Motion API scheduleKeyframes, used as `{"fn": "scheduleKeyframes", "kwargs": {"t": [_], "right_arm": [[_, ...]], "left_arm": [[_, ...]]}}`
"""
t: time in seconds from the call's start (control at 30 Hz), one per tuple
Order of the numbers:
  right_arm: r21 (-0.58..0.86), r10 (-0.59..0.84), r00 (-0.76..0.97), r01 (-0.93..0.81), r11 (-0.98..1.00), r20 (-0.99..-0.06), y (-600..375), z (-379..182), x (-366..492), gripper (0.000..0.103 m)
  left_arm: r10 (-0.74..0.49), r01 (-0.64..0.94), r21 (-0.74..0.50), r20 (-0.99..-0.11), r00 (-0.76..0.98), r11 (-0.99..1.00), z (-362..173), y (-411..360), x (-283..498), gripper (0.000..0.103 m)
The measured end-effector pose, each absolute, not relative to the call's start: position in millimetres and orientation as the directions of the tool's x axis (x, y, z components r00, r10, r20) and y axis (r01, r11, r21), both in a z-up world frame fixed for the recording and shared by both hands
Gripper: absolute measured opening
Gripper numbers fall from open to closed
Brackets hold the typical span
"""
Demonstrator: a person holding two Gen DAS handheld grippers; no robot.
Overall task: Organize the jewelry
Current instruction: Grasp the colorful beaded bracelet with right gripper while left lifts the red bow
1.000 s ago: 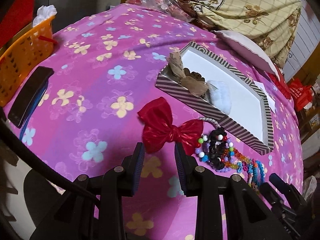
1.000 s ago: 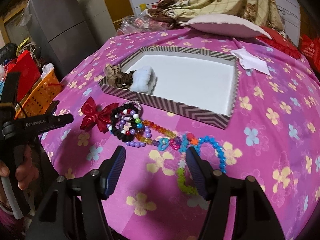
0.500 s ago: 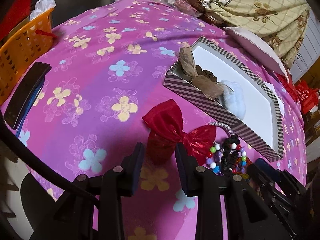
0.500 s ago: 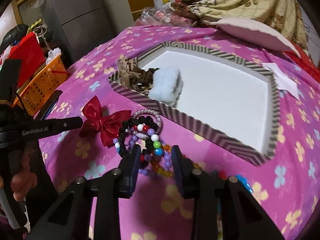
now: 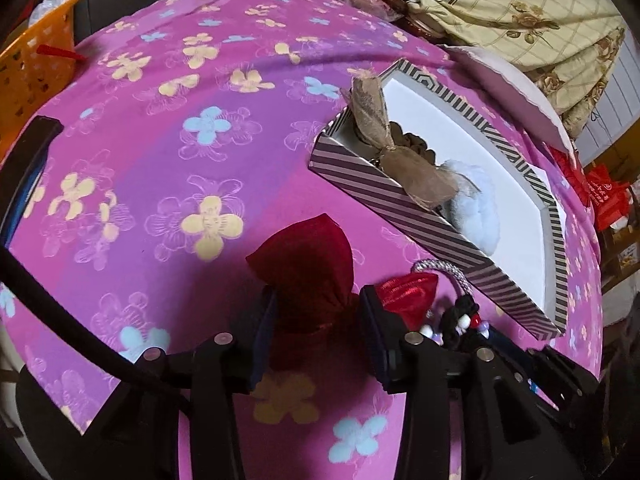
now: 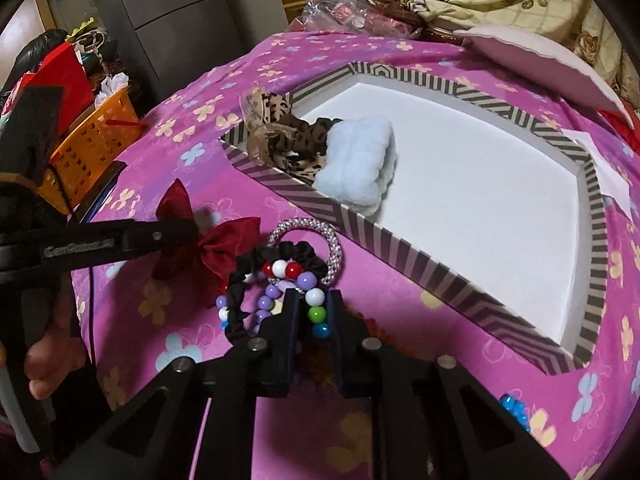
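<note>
A red bow [image 5: 316, 276] lies on the pink flowered cloth, its middle between the fingers of my left gripper [image 5: 318, 332], whose jaws are opening wide around it. My right gripper [image 6: 314, 320] is shut on the beaded bracelet [image 6: 316, 300], gripping its white, green and blue beads. That bracelet is tangled with a black scrunchie [image 6: 240, 280] and a sparkly ring bracelet [image 6: 332, 240]. Just behind stands the striped box [image 6: 400, 250], holding a tan bow [image 5: 384, 136], a leopard scrunchie [image 6: 304, 136] and a white fluffy scrunchie [image 6: 360, 160] in its near corner. In the right wrist view the left gripper [image 6: 180, 232] reaches over the red bow [image 6: 216, 240].
An orange basket [image 6: 92, 140] and a dark flat case [image 5: 28, 152] sit at the left edge of the bed. A white pillow [image 5: 520, 84] and a quilt lie behind the box. A paper slip [image 6: 612, 176] lies to its right, blue beads [image 6: 516, 408] near me.
Both grippers came down and forward to the pile. The right one closed from wide open onto the beaded bracelet. The left one spread its jaws around the red bow.
</note>
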State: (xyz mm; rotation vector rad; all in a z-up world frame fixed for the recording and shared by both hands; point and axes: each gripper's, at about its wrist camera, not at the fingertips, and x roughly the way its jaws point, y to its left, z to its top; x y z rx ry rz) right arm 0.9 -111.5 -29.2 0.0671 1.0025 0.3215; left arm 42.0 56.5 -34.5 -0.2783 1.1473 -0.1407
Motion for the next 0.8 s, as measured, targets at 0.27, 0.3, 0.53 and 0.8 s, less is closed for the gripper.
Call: {"fn": "scheduleKeyframes", "kwargs": {"t": [0.27, 0.3, 0.53, 0.8], "right_arm": [[0.235, 0.342, 0.541, -0.258, 0.937, -0.768, -118.1, -2.1, -19.7, 0.01], [0.24, 0.347, 0.55, -0.258, 0.936, -0.76, -120.0, 3.0, -23.5, 0.01], [0.256, 0.361, 0.611, -0.256, 0.932, -0.704, -131.2, 38.4, -39.6, 0.01], [0.265, 0.354, 0.655, -0.235, 0.935, -0.668, -147.9, 64.6, -42.4, 0.01]], "left_arm": [[-0.28, -0.011, -0.313, -0.862, 0.424, 0.95, -34.7, 59.9, 48.2, 0.037], [-0.284, -0.009, -0.318, -0.858, 0.427, 0.948, -32.3, 62.2, 47.0, 0.032], [-0.298, 0.029, -0.322, -0.832, 0.468, 0.946, -5.7, 72.0, 35.4, 0.025], [-0.33, 0.076, -0.341, -0.79, 0.517, 0.937, 33.8, 75.8, 24.5, 0.024]]}}
